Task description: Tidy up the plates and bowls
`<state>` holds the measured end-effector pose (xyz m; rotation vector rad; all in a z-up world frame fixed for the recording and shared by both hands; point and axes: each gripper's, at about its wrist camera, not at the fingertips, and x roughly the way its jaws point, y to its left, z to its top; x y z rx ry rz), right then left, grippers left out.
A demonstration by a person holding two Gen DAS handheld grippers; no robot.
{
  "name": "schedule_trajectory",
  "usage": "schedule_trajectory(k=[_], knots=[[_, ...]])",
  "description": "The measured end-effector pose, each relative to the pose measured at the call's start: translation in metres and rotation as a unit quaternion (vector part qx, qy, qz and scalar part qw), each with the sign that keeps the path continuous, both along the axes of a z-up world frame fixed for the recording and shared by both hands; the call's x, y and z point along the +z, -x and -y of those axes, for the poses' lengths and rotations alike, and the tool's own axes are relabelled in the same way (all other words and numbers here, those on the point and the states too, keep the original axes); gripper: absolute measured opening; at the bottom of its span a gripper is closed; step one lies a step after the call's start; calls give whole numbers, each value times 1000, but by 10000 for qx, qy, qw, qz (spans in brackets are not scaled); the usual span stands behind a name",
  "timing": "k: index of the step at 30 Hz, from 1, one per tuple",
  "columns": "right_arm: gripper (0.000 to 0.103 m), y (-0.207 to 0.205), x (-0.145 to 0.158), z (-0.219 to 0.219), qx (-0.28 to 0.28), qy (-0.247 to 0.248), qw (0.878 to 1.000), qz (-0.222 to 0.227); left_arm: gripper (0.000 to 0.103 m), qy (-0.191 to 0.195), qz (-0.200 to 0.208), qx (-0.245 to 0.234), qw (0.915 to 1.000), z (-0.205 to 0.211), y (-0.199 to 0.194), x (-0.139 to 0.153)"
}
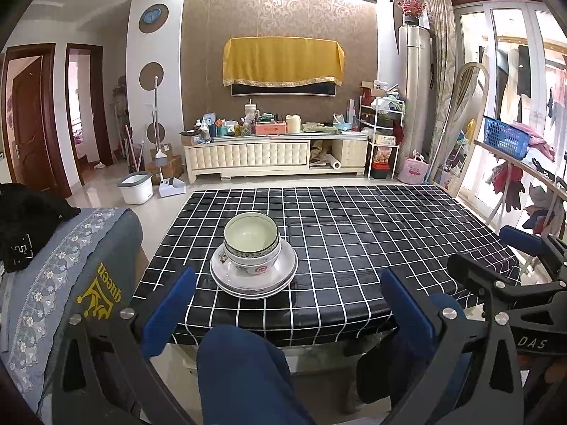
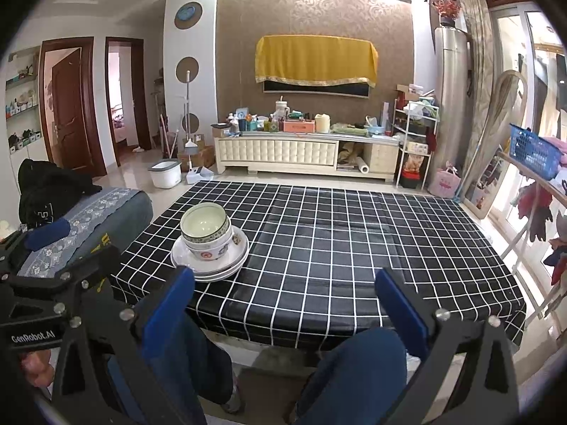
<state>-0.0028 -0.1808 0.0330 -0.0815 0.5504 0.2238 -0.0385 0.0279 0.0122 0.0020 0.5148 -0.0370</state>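
Blue-trousered knees sit closest in the left wrist view, between the left tool's spread blue fingers, which grip nothing. Beyond, stacked bowls rest on stacked plates near the checkered bench's front-left edge.

From the right wrist, the right tool is likewise spread and empty. The bowls and plates lie just beyond its left finger.

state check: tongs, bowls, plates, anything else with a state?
left tongs: open, empty, short of the table
right tongs: open, empty
bowls: nested upright, empty, on the plates
plates: stacked flat on the checked tablecloth
brown door: ajar
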Motion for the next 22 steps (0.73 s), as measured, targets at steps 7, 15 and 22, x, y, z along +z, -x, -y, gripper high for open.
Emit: schedule_trajectory(k=[7,15,22], knots=[[103,3,-1,2,-13,1,10000,-7,103,19,-18,6,10000,-1,2,-1],[103,6,0,3,-51,9,10000,-4,103,12,-4,-4,10000,-1,3,-1],[103,4,0,1,-73,53,9999,-58,103,9,9,-38,10000,0,4,-2]])
